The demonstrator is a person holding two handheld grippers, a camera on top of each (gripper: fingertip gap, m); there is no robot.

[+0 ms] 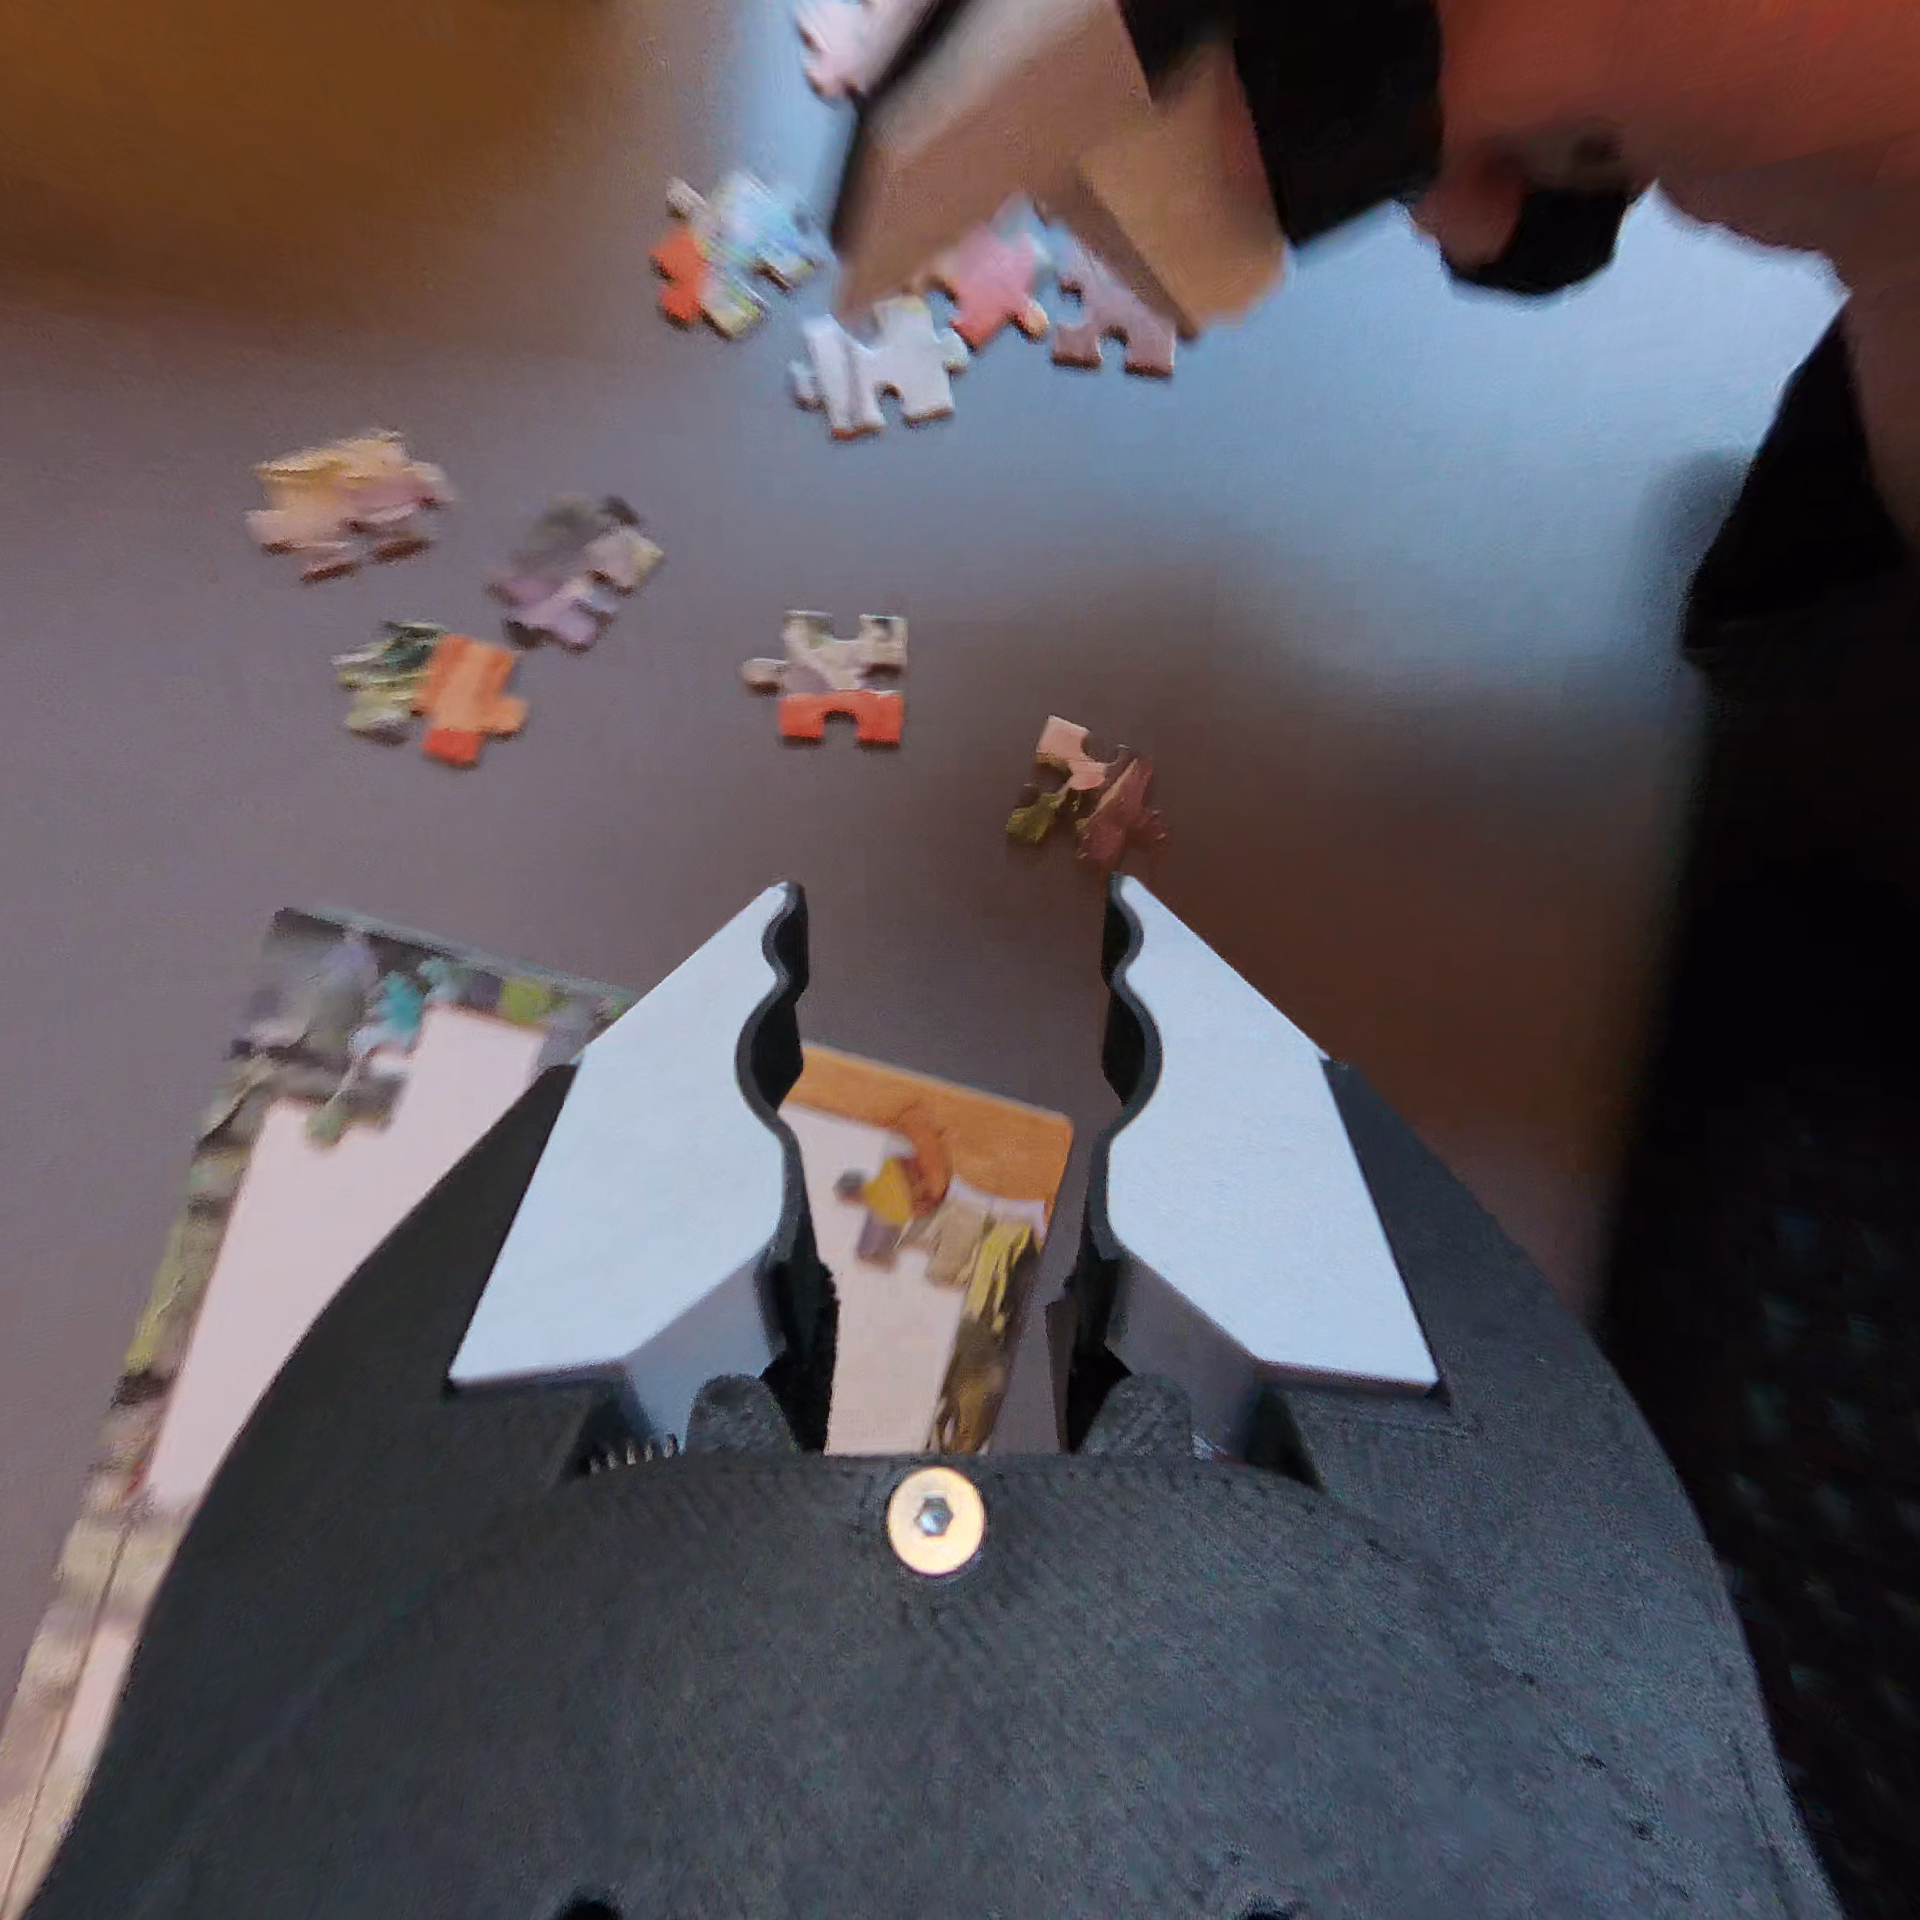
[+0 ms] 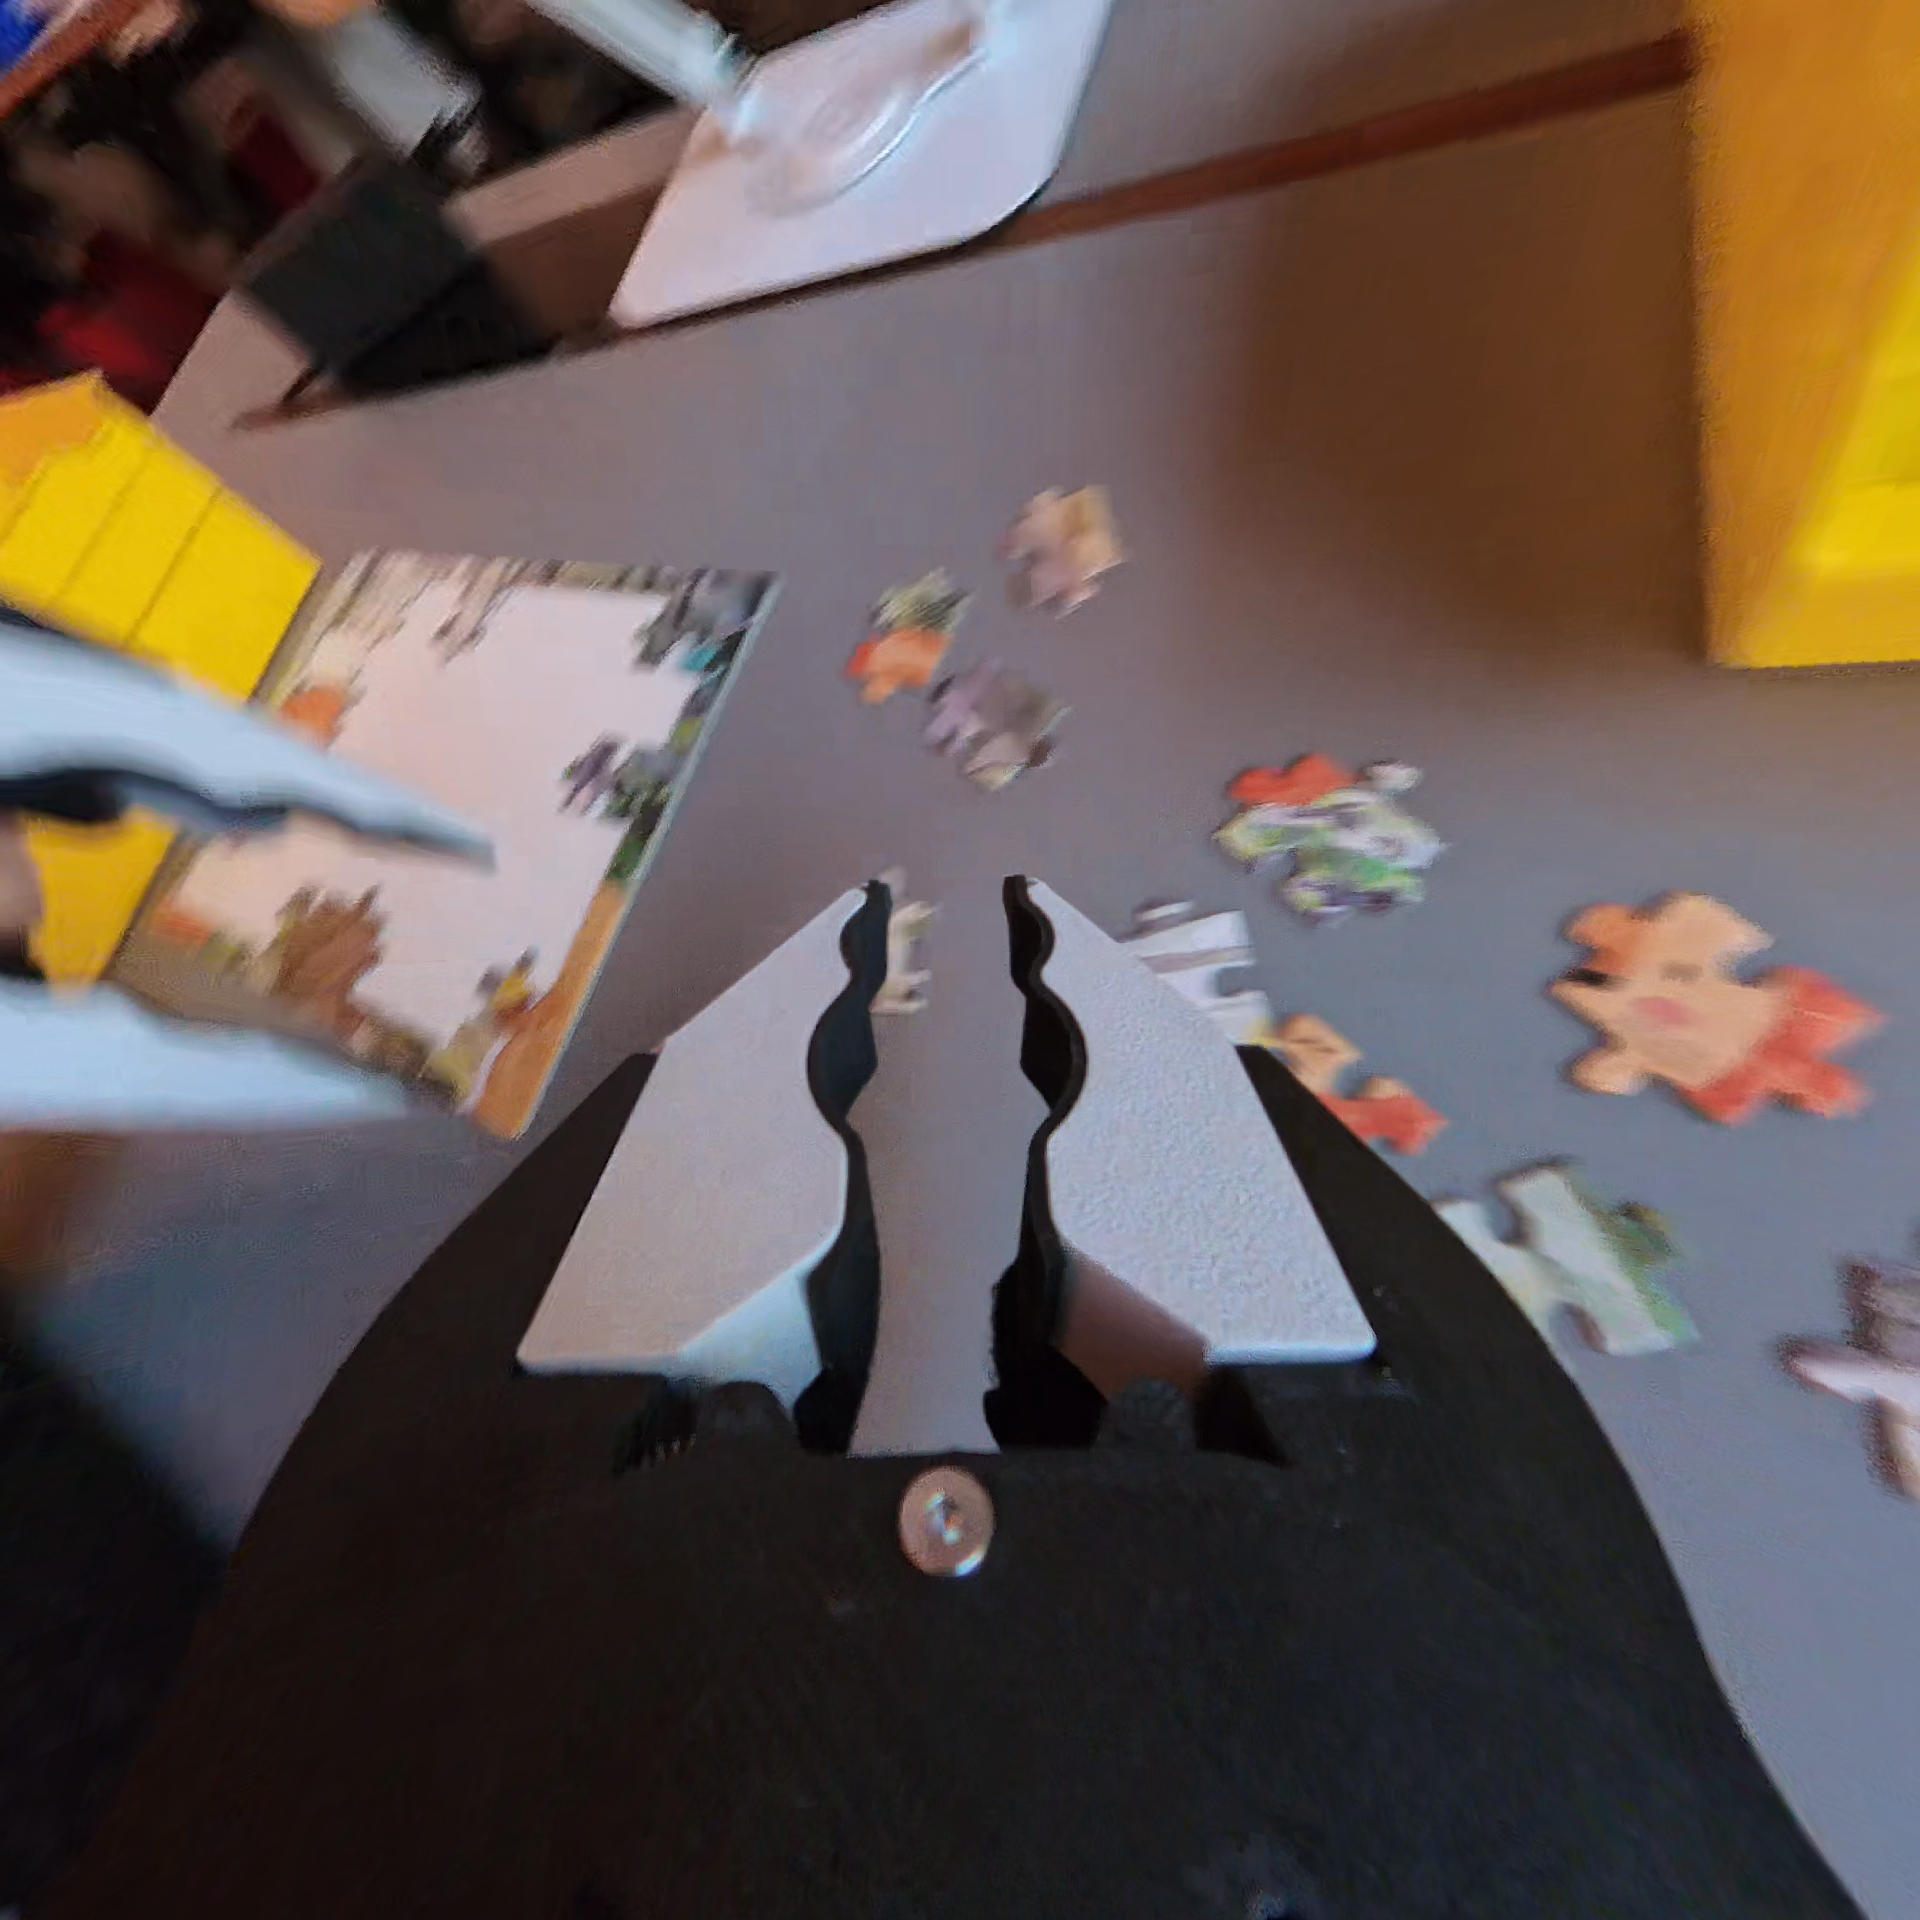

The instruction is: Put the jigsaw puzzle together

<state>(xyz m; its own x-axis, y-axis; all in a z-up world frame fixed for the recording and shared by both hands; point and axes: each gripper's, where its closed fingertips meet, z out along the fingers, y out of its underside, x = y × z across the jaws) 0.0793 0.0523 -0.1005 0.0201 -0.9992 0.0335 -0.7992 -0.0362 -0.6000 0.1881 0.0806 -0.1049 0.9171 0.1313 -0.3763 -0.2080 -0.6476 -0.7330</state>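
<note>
Puzzle board (image 2: 488,769) flat (long axis receding), loose pieces (image 2: 1330,842) rightward

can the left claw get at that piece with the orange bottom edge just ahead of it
Probably yes: the left claw is open and empty, and only bare table lies between it and the orange-edged piece, which sits apart from the others.

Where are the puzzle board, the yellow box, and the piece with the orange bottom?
Puzzle board (image 2: 499,717): right wrist view, blank middle.
Yellow box (image 2: 1808,343): right wrist view, its side.
Piece with orange bottom (image 1: 836,681): left wrist view, its centre.

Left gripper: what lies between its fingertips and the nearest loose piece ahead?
Only bare grey table separates the open left gripper from that piece, seen in the left wrist view.
</note>
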